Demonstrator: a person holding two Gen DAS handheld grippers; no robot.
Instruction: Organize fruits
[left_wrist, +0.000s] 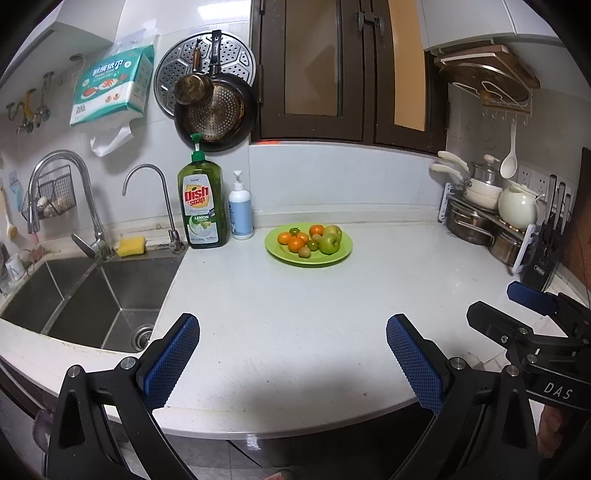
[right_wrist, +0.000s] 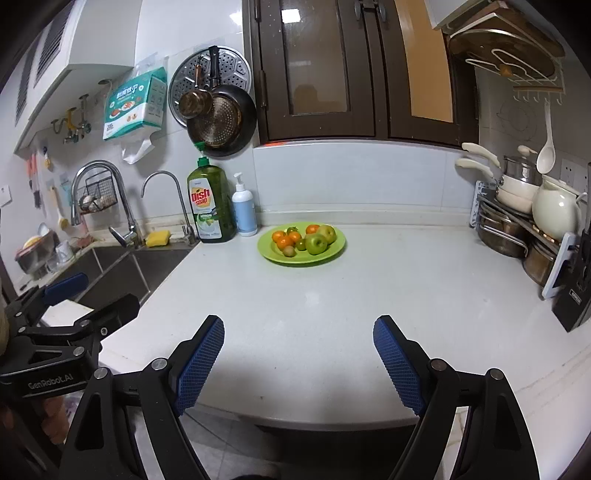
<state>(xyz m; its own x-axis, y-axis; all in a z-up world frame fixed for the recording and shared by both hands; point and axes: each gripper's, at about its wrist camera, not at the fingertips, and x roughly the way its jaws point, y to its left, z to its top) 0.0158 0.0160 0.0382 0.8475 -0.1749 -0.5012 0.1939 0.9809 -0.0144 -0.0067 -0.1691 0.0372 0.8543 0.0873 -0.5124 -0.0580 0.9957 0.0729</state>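
A green plate (left_wrist: 280, 254) (right_wrist: 334, 251) sits near the back of the white counter. It holds two green apples (left_wrist: 330, 243) (right_wrist: 316, 243), several oranges (left_wrist: 296, 243) (right_wrist: 284, 242), small tomatoes and a kiwi (left_wrist: 304, 252) (right_wrist: 289, 252). My left gripper (left_wrist: 293, 328) is open and empty above the counter's front edge, far from the plate. My right gripper (right_wrist: 298, 328) is open and empty, also at the front edge. Each gripper shows in the other's view: the right gripper (left_wrist: 517, 302) at right, the left gripper (right_wrist: 88, 291) at left.
A steel sink (left_wrist: 85, 302) with two taps lies left. A dish soap bottle (left_wrist: 202, 206) and a pump bottle (left_wrist: 241, 212) stand left of the plate. A rack of pots (left_wrist: 487, 218) and a knife block (left_wrist: 546, 254) fill the right side. Pans hang on the wall.
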